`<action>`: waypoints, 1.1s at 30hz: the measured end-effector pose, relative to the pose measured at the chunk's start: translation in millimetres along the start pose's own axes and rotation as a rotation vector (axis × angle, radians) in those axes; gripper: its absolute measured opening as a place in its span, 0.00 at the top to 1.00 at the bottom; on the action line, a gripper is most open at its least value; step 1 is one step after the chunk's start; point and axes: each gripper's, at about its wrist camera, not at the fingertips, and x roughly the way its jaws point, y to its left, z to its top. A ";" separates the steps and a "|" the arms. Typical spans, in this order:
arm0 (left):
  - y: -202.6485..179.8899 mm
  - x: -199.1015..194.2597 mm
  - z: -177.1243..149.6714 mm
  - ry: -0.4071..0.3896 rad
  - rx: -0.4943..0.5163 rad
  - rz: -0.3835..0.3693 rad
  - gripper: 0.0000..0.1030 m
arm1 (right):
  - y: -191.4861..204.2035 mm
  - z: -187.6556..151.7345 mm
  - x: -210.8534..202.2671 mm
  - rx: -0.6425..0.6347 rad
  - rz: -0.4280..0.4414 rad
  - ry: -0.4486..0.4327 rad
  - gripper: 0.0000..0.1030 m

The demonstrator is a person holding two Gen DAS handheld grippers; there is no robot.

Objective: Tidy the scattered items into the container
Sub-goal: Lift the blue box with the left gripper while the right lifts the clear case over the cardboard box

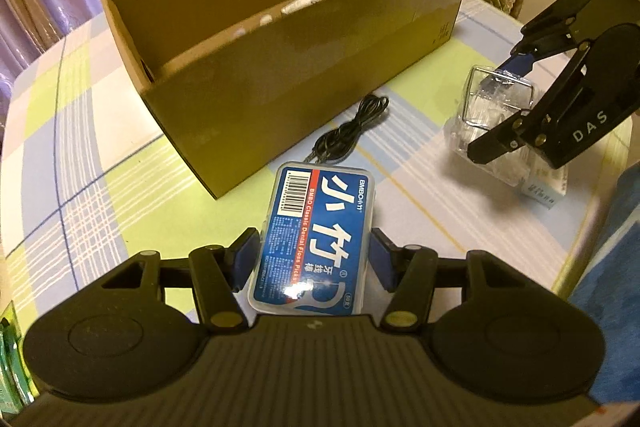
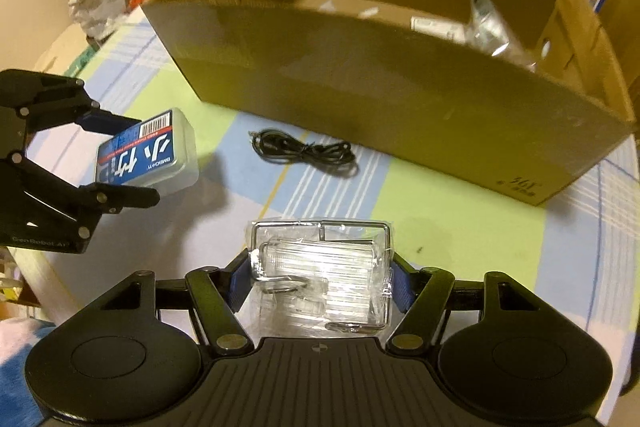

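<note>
Two items we hold before the open brown cardboard box (image 1: 280, 67): left gripper (image 1: 314, 259) clamps blue-labelled plastic floss case (image 1: 316, 239), right gripper (image 2: 320, 275) clamps slippery clear wire-framed packet (image 2: 320, 267), which may slip.

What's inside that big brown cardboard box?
Inside the brown cardboard box sit a crinkled silver foil packet and some pale, blurred items. The near wall hides most of the floor.

The rectangular plastic floss box (image 1: 316, 239) had a blue label with white characters and a red stripe. The cardboard container (image 1: 280, 67) was plain brown. The tablecloth (image 1: 100, 195) showed green, blue and white checks. The thin coiled cable (image 2: 308, 151) was black.
</note>
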 end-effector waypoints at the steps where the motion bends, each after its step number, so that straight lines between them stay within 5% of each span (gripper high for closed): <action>1: -1.3 -3.7 1.8 -0.004 0.000 0.003 0.48 | -0.1 0.0 -5.7 -0.001 -0.002 -0.010 0.38; 19: -5.8 -70.8 64.5 -0.103 -0.029 0.105 0.48 | -7.5 42.6 -101.6 -0.023 -0.053 -0.195 0.38; 33: 15.3 -59.4 110.6 -0.138 -0.137 0.149 0.48 | -31.6 89.4 -109.2 0.014 -0.082 -0.282 0.38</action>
